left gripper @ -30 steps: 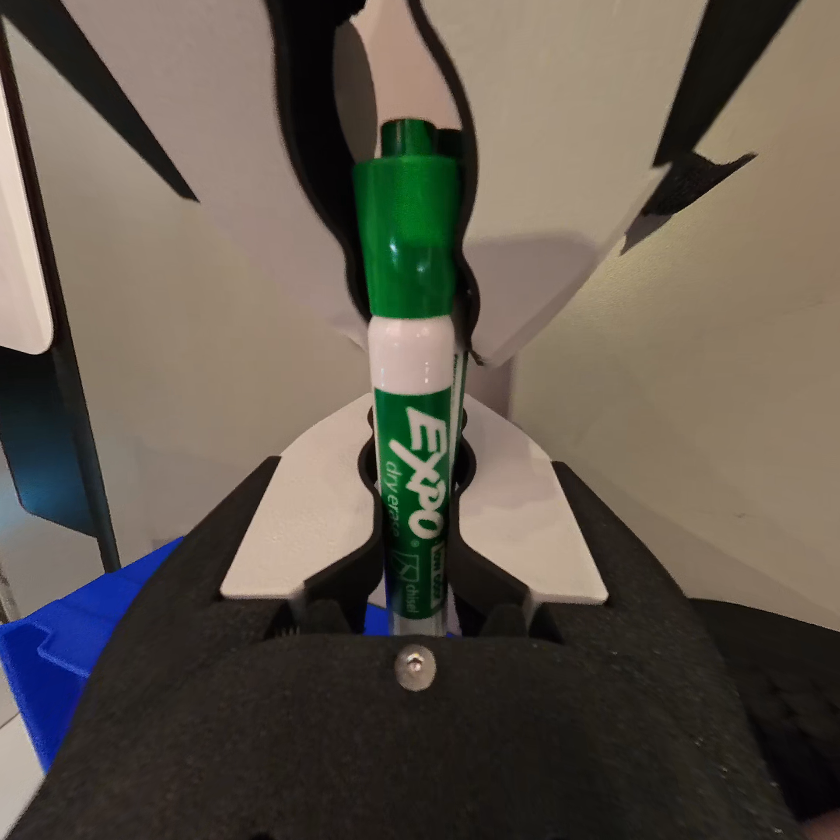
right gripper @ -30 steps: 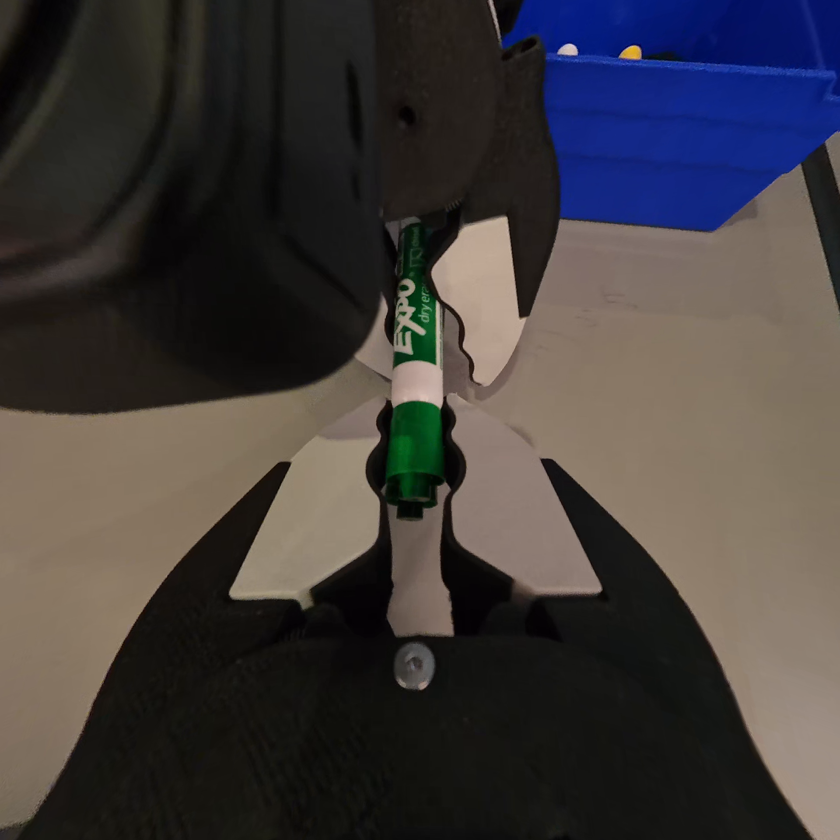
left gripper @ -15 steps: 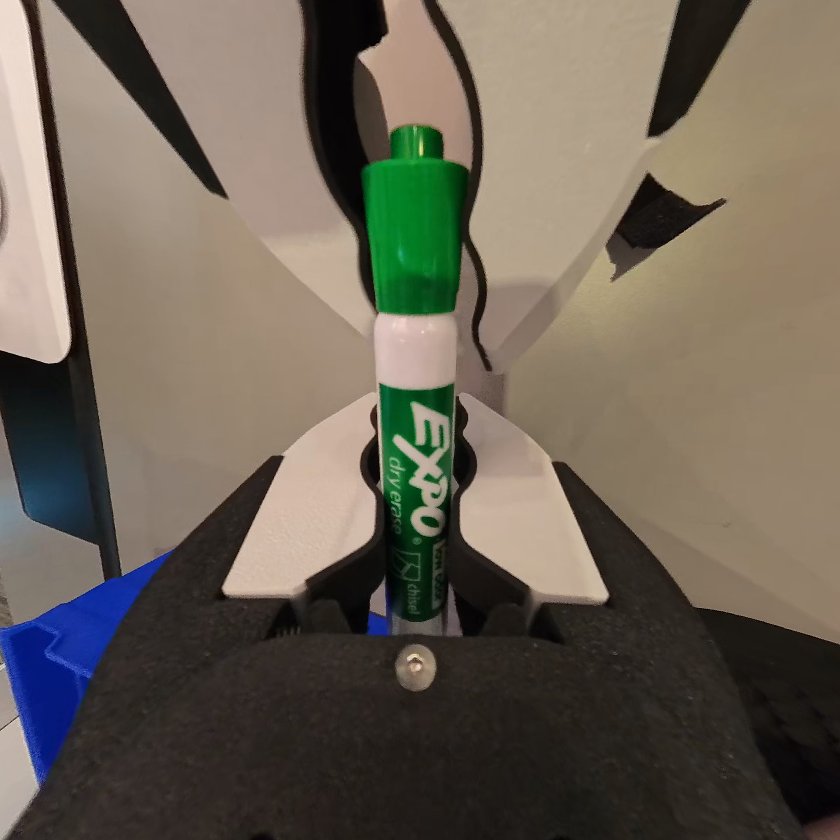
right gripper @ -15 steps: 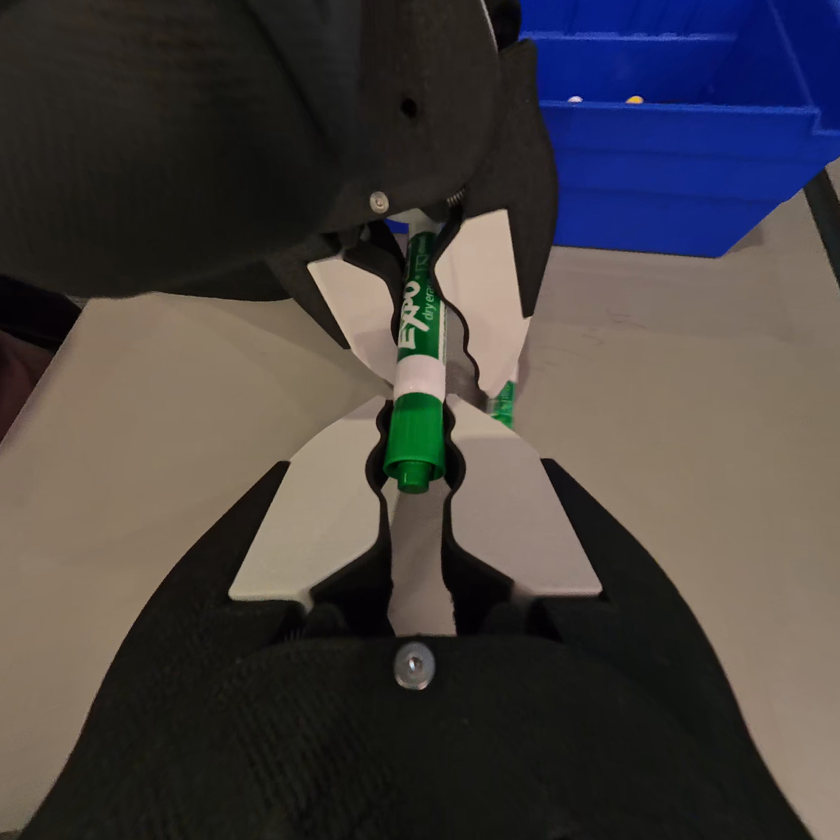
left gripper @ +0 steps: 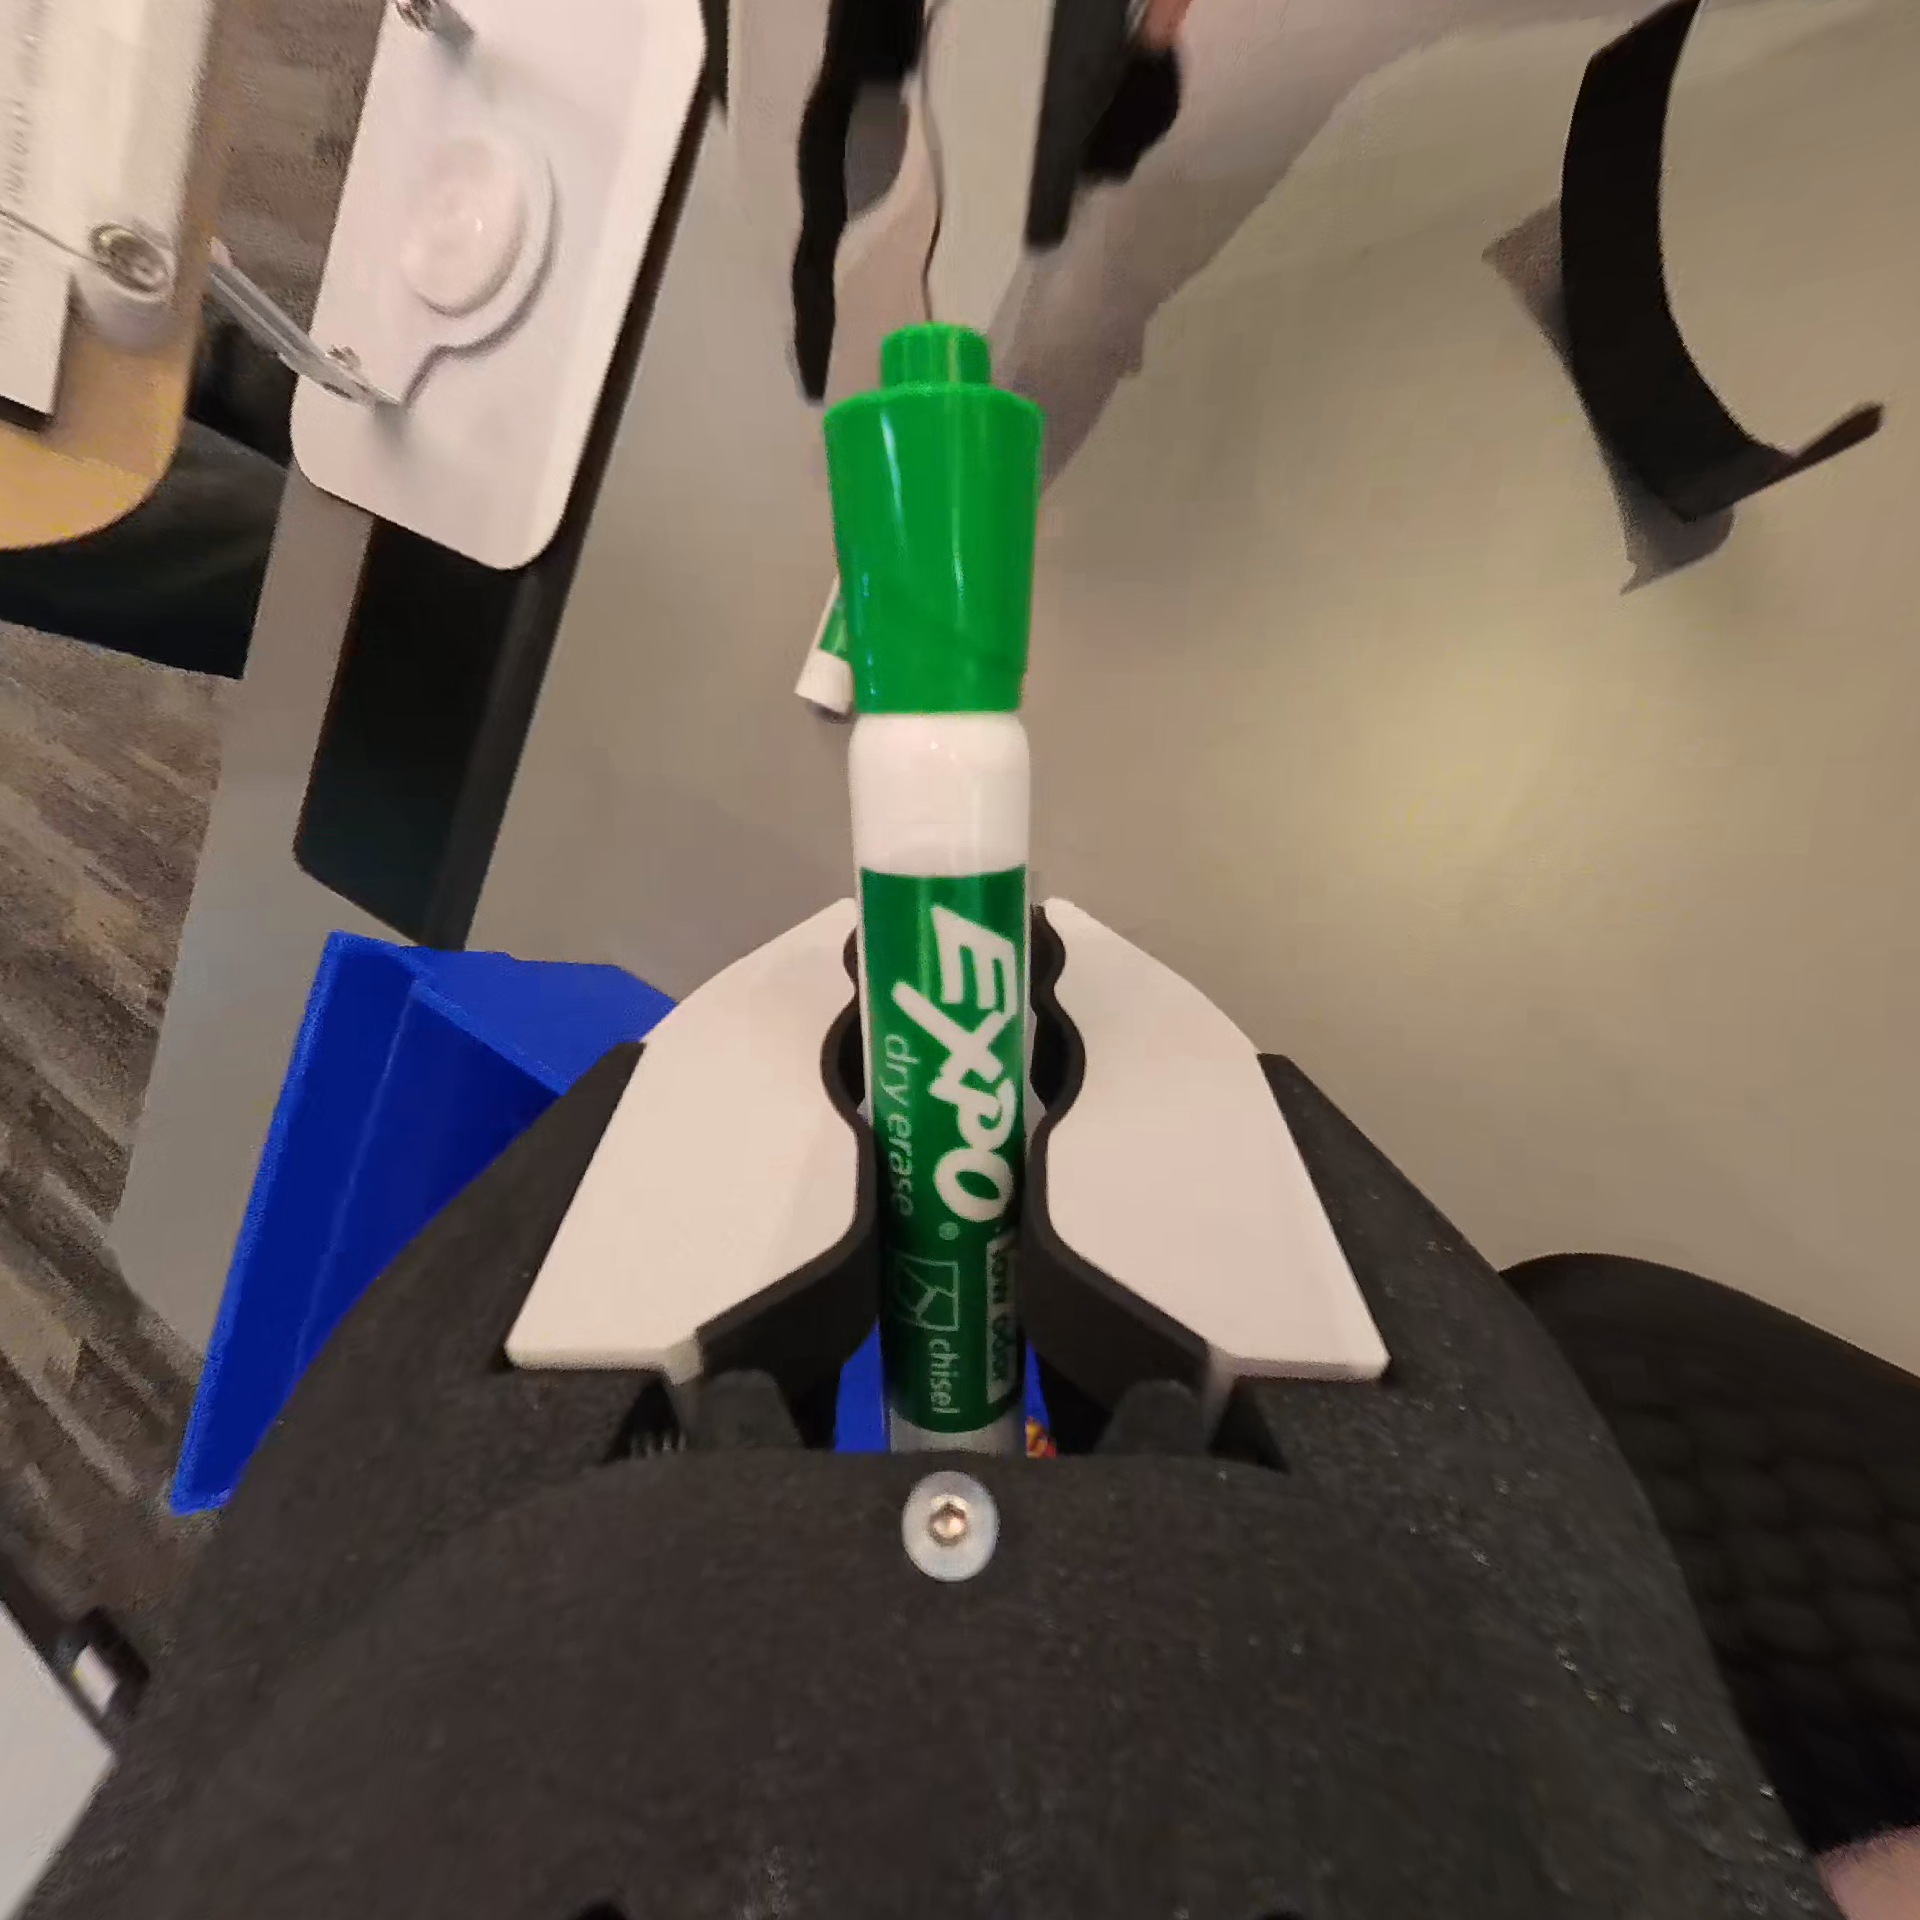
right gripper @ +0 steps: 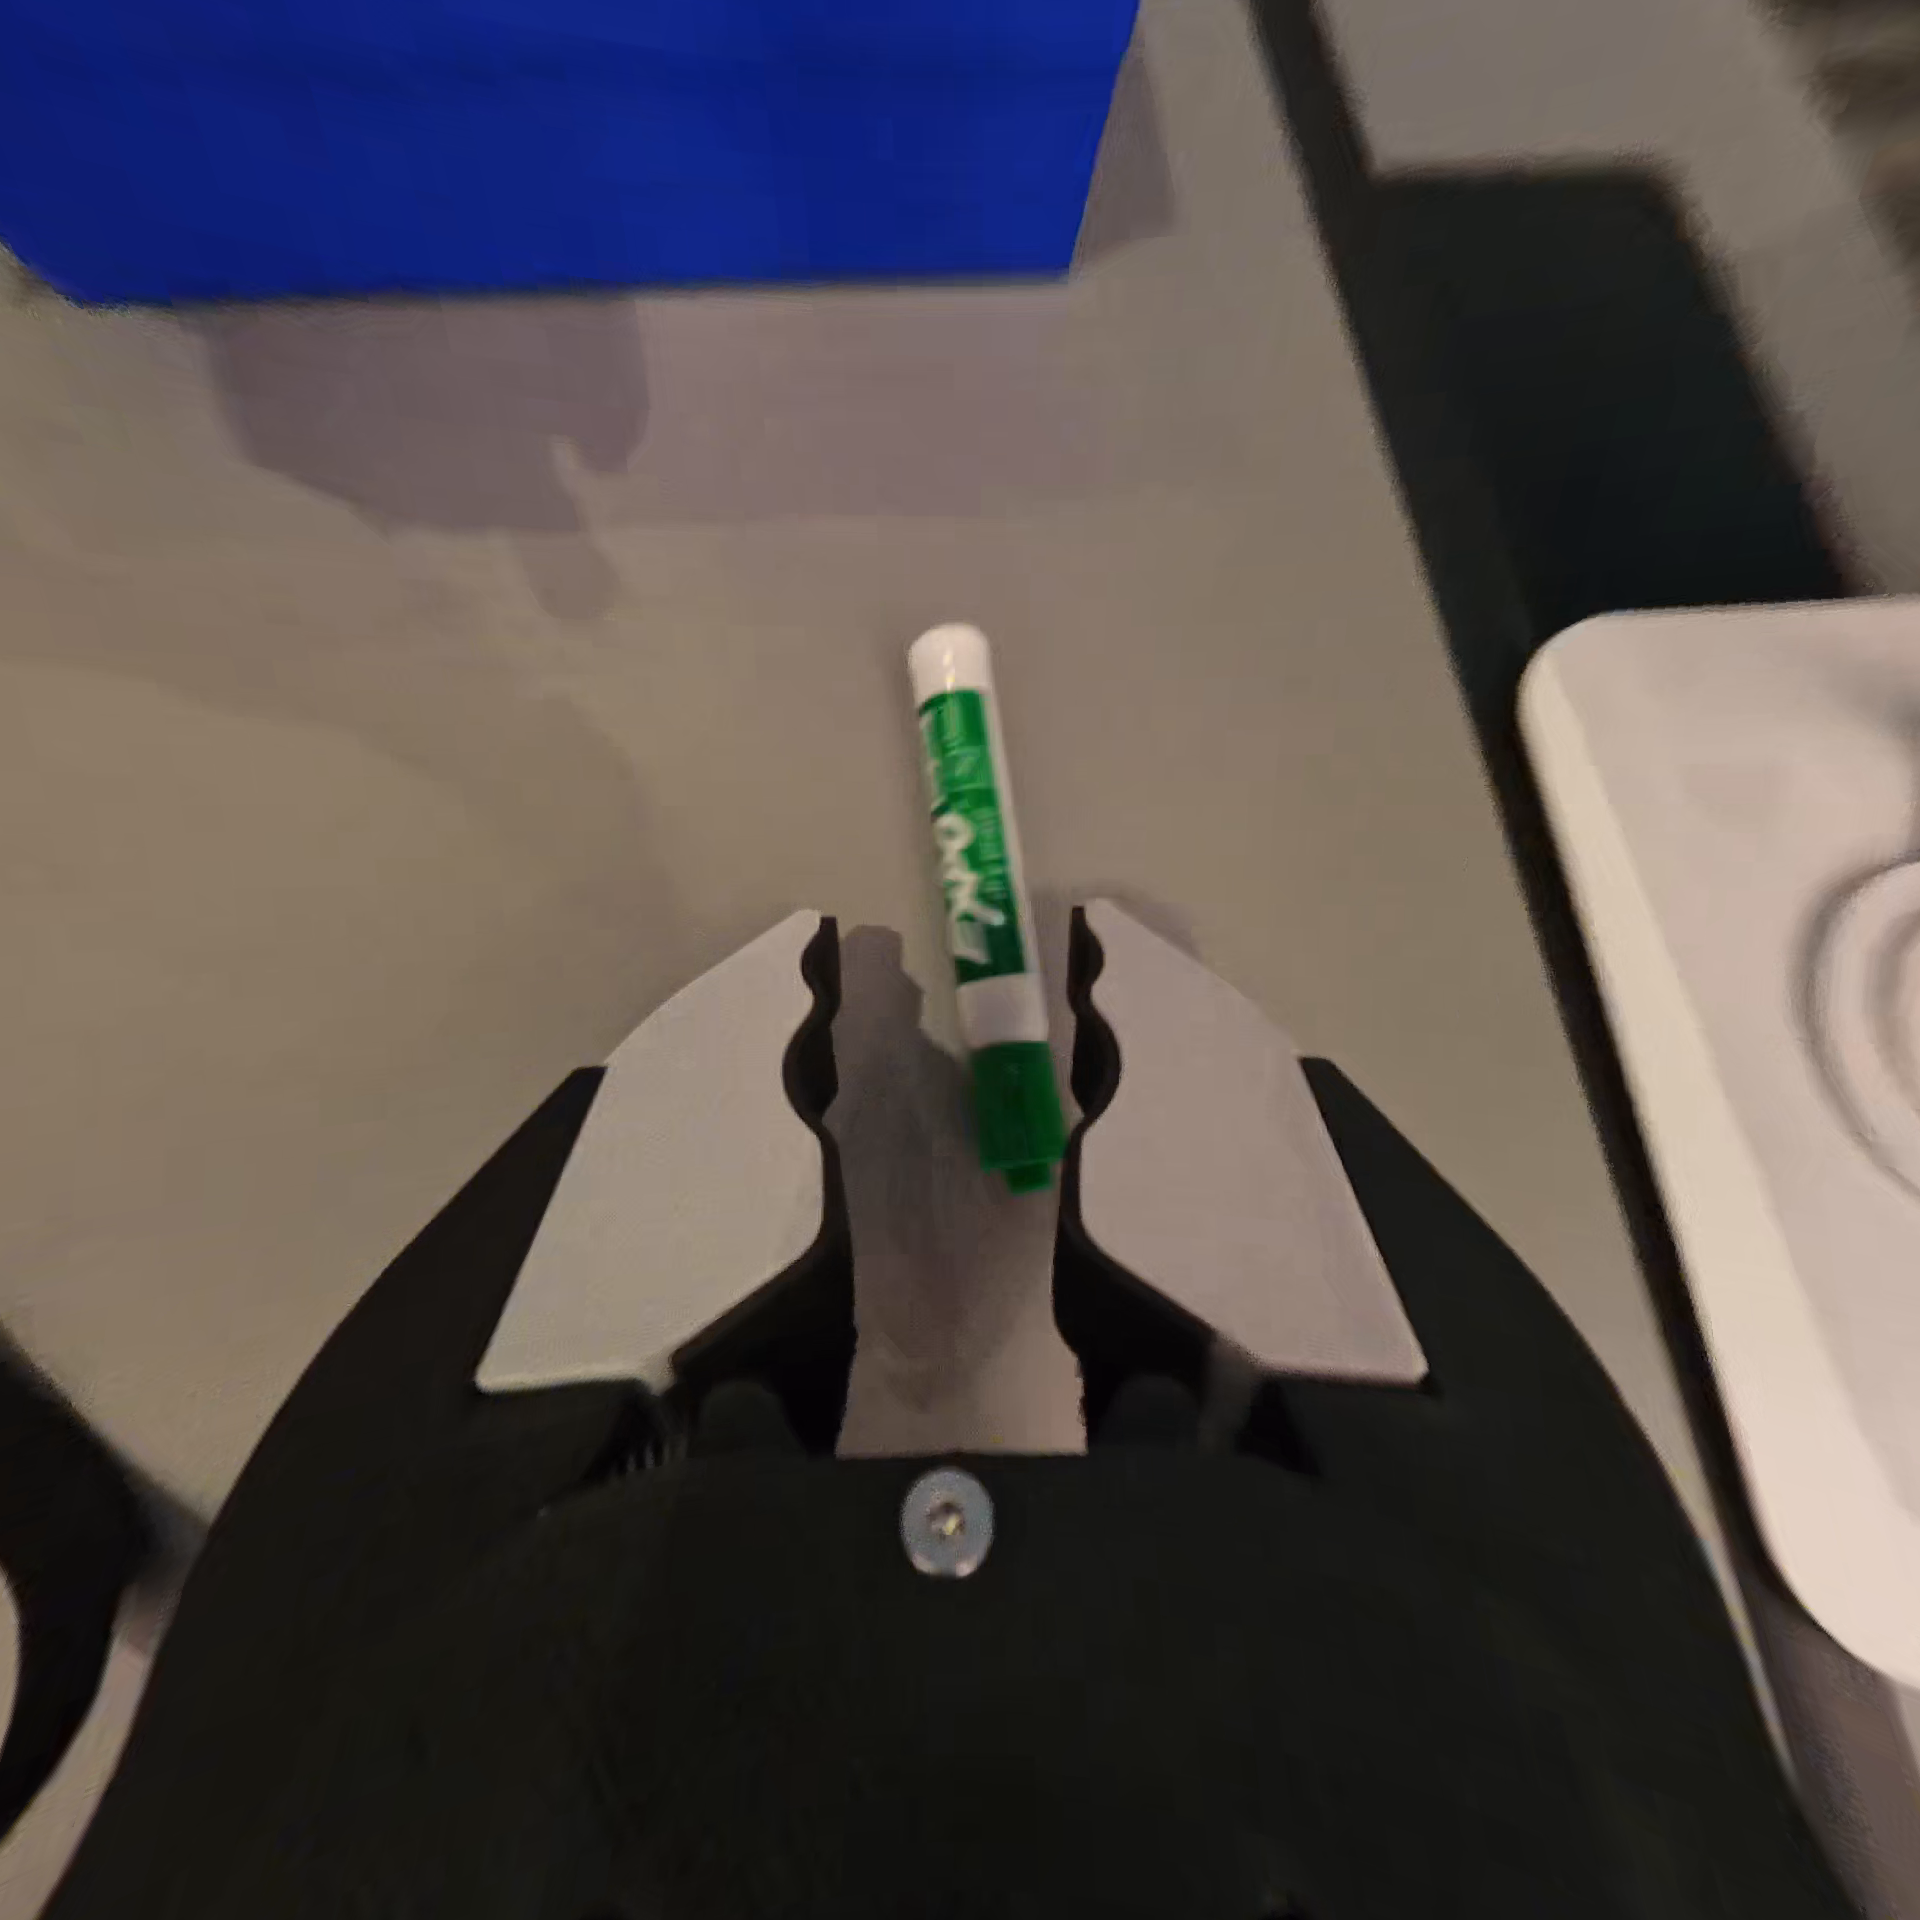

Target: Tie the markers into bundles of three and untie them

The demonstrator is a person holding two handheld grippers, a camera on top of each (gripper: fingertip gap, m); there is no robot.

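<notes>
My left gripper [left gripper: 943,935] is shut on a green-capped marker [left gripper: 935,790], which points straight out along the fingers, cap end away. A second green marker [right gripper: 982,914] lies on the grey table [right gripper: 416,831] with its cap toward the camera. A bit of it shows behind the held marker's cap in the left wrist view [left gripper: 826,665]. My right gripper [right gripper: 951,920] is open and empty, hovering over this lying marker. It appears blurred at the top of the left wrist view [left gripper: 935,177]. A black strap [left gripper: 1652,343] lies on the table at the upper right.
A blue bin [right gripper: 520,135] stands on the table beyond the lying marker and shows at lower left in the left wrist view [left gripper: 416,1122]. A white plate-like object [right gripper: 1714,1039] on a black block [right gripper: 1558,364] sits at the table's right edge. Spacing between my two grippers at the tips: around 15 cm. Between my right fingertips and the black strap [left gripper: 1652,343] there is roughly 15 cm.
My right gripper has let go of the held marker's cap, opened and drawn back over the second marker on the table. My left gripper still holds its marker.
</notes>
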